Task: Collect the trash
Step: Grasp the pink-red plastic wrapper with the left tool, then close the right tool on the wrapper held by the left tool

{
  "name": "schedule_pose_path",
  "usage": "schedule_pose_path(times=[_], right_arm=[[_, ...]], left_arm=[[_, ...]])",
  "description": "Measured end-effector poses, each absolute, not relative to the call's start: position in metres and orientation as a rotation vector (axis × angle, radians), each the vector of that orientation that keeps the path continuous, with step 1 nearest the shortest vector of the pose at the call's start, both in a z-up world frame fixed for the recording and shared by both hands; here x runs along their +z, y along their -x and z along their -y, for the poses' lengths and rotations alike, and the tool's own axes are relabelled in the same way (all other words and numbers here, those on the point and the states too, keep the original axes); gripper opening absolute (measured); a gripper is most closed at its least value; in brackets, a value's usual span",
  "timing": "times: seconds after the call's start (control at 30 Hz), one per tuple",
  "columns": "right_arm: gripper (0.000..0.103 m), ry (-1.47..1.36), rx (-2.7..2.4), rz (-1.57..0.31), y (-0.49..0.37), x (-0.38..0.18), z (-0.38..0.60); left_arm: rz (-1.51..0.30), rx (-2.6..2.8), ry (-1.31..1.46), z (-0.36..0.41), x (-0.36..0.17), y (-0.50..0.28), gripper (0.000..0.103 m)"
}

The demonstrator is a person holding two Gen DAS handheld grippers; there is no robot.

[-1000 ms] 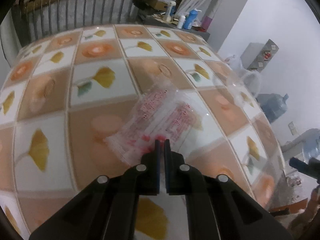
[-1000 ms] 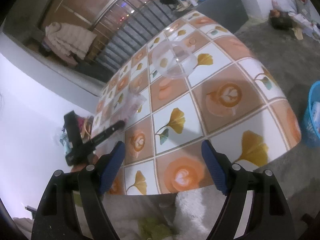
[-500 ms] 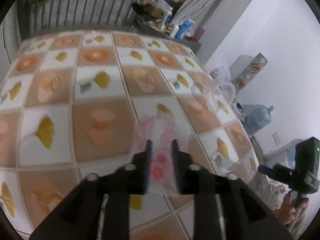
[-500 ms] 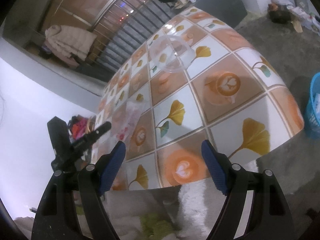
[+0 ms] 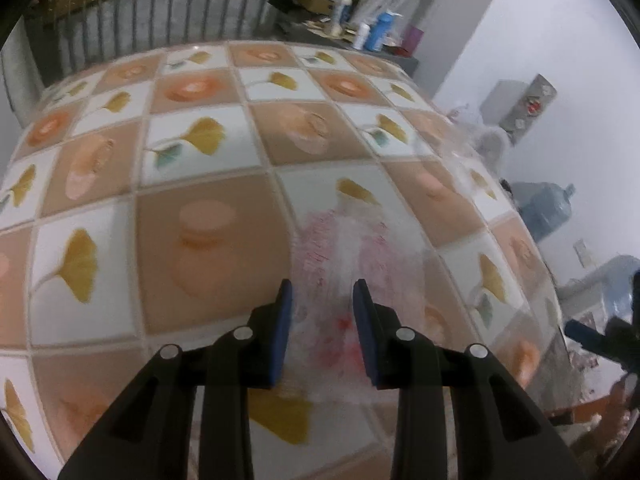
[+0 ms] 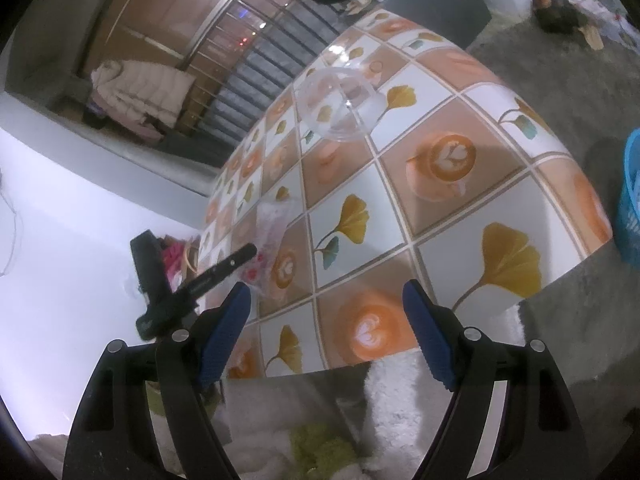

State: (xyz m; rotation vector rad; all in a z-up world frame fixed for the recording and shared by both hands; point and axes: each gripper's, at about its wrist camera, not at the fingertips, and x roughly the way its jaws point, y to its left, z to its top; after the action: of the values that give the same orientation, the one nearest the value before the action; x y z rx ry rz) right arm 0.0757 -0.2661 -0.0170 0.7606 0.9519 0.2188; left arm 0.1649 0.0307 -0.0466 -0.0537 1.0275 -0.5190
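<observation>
A crumpled clear plastic bag (image 5: 348,248) with red print lies on the patterned table (image 5: 200,240); its near end sits in the gap of my left gripper (image 5: 322,292). The jaws there are opening and the blue pads stand apart from the blurred bag. From the right wrist view, the same bag (image 6: 272,216) shows at the table's left side under the left gripper (image 6: 252,249). A clear plastic cup (image 6: 340,108) lies on its side farther back. My right gripper (image 6: 326,300) hangs open over the table's near edge, with nothing between its fingers.
A blue basket (image 6: 632,200) stands on the floor right of the table. Water jugs (image 5: 548,208) sit by the white wall. Bottles (image 5: 372,32) crowd a dark counter beyond the table. White fluffy fabric (image 6: 400,400) lies below the near edge.
The left jaws went from shut at the bag's near edge to apart, with the bag between them. The left gripper drew back a little. The right gripper hardly moved.
</observation>
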Motion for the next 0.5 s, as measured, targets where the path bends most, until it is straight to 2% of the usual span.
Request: schedule_pose_path(times=[0.33,0.5], right_arm=[[0.076,-0.775,0.220,-0.945,-0.073,-0.017,0.269],[0.076,-0.784,0.202,-0.932,-0.068,-0.016,0.275]], left_arm=[[-0.992,-0.611,-0.066,0.016,-0.048,-0.120,0.030],[-0.995,-0.661,-0.074,0.033,-0.049,-0.111,0.026]])
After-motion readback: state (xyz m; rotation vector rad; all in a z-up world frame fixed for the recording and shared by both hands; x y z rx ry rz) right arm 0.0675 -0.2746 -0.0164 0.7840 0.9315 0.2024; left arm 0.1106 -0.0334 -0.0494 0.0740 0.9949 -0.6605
